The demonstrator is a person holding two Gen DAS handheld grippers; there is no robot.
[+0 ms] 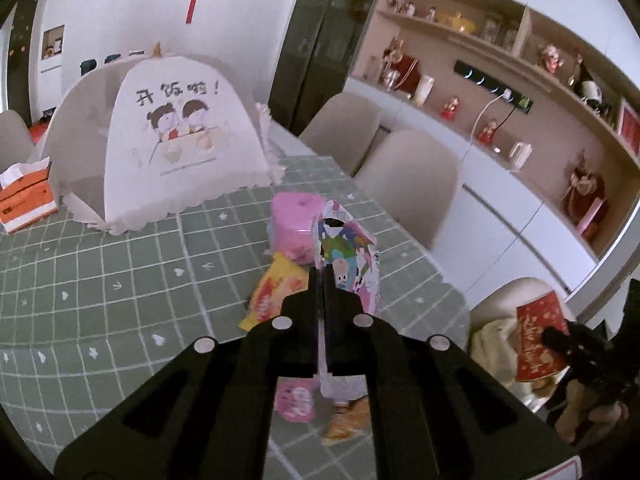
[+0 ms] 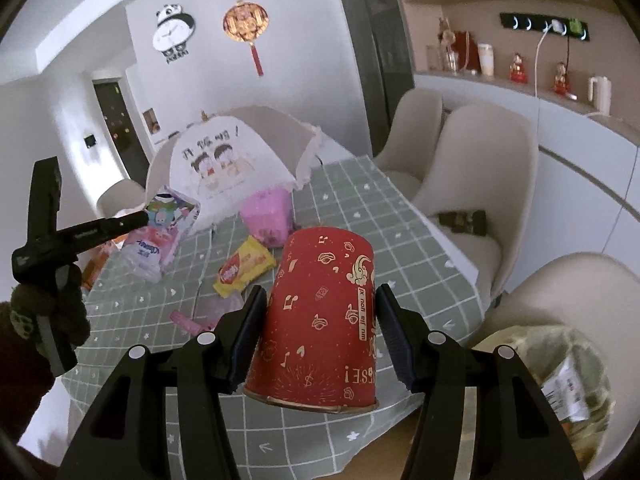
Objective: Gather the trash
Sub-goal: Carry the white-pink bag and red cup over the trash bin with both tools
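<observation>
While the left gripper [image 1: 320,280] has its jaws closed flat on the edge of a crinkled cartoon-printed snack wrapper [image 1: 346,252] and holds it above the table, the right gripper [image 2: 320,320] grips a red paper cup with gold print [image 2: 320,320] between wide-set jaws, the cup upside down with its rim toward the camera. Both pieces of trash are off the green checked tablecloth [image 1: 100,264], so the step in hand looks like the carry after two pick-ups. More litter lies on the table's near right part: a yellow snack packet [image 2: 242,266], a pink plastic bag [image 2: 268,216], and small pink scraps [image 2: 188,322] near the front edge. A white mesh food cover with a cartoon print [image 1: 168,136] stands toward the far end. Beyond the near right corner of the table a lined bin holding rubbish [image 2: 560,376] shows. The next move likely calls for swinging both loads over that bin and releasing them clear of the table edge.
</observation>
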